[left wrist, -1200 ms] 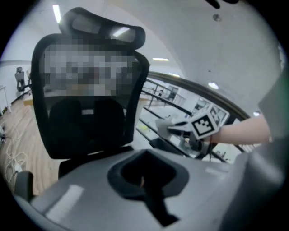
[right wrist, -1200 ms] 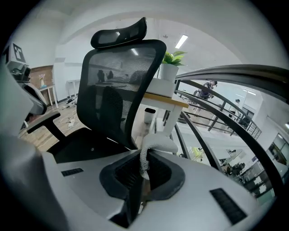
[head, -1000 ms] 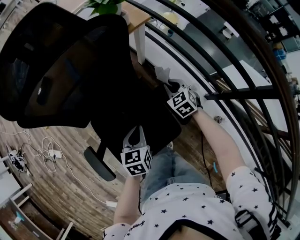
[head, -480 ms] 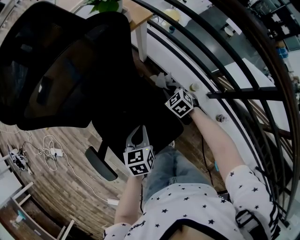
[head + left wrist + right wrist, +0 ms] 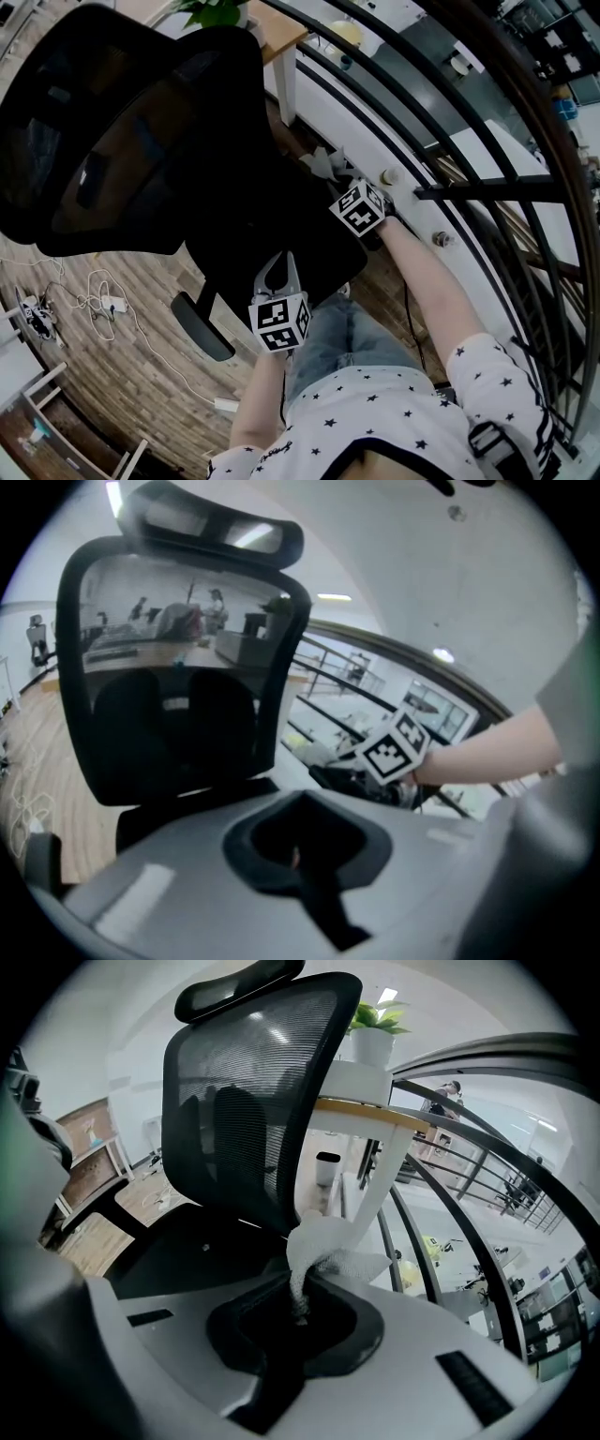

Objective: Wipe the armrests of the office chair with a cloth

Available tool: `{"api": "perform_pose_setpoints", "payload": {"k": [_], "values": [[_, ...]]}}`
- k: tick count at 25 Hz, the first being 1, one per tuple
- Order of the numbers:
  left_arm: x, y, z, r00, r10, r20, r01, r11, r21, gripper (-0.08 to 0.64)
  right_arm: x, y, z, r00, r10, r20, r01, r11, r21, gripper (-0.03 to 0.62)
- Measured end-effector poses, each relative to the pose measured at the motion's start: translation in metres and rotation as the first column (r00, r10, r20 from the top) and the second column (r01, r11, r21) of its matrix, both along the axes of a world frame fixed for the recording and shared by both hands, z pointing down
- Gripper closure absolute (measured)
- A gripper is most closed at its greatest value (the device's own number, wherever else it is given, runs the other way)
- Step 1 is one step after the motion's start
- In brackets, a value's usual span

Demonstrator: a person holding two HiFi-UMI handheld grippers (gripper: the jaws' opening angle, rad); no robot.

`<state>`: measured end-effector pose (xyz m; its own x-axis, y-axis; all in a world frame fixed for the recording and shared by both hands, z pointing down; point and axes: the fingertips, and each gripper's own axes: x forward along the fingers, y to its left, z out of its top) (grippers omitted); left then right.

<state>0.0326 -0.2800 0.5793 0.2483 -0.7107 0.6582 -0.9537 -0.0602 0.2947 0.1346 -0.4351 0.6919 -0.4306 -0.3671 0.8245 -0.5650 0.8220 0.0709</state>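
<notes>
Nearest, the left tongs (image 5: pixel 278 269) hover over the front of the chair (image 5: pixel 141 122), jaws together on nothing. On that side of the chair, one armrest (image 5: pixel 200 326) has no cloth near it, so it looks left to do. Further on, the right tongs (image 5: pixel 298 1321) are clamped on the white cloth (image 5: pixel 323 1249) at the chair's other side. I cannot tell whether it touches the armrest there. Behind the chair, a white pot (image 5: pixel 372 1044) on the surface (image 5: pixel 375 1115) holds a green plant (image 5: pixel 378 1016).

The office chair (image 5: pixel 253 1082) has a back of black, matt mesh. The cloth (image 5: pixel 323 1255) is white, rough-woven fabric. The floor (image 5: pixel 103 403) is wood planking; the railing (image 5: pixel 487 187) looks like dark, smooth metal.
</notes>
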Motion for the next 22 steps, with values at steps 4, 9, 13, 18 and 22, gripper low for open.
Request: {"api": "perform_pose_setpoints", "payload": {"k": [4,9,13,18,22], "values": [[0.003,0.002,-0.005,1.000,-0.002,-0.001,0.002,1.000,0.007,0.554,0.004,0.005,0.001,1.000,0.006,-0.015,-0.006,1.000,-0.002,0.561],[0.008,0.011,-0.009,1.000,-0.005,-0.008,0.005,1.000,0.010,0.554,0.010,0.015,0.000,1.000,-0.001,-0.026,0.001,1.000,0.000,0.561],[0.012,0.016,-0.011,1.000,-0.003,-0.009,0.003,1.000,0.017,0.554,0.015,0.022,0.000,1.000,0.011,-0.027,-0.011,1.000,-0.004,0.561],[0.015,0.022,-0.014,1.000,-0.010,-0.010,0.010,1.000,0.025,0.554,0.023,0.035,0.000,0.999,0.004,-0.039,-0.004,1.000,-0.009,0.561],[0.017,0.026,-0.017,1.000,-0.023,-0.013,0.023,0.999,0.031,0.554,0.029,0.045,0.000,0.999,0.001,-0.046,-0.002,1.000,-0.007,0.561]]}}
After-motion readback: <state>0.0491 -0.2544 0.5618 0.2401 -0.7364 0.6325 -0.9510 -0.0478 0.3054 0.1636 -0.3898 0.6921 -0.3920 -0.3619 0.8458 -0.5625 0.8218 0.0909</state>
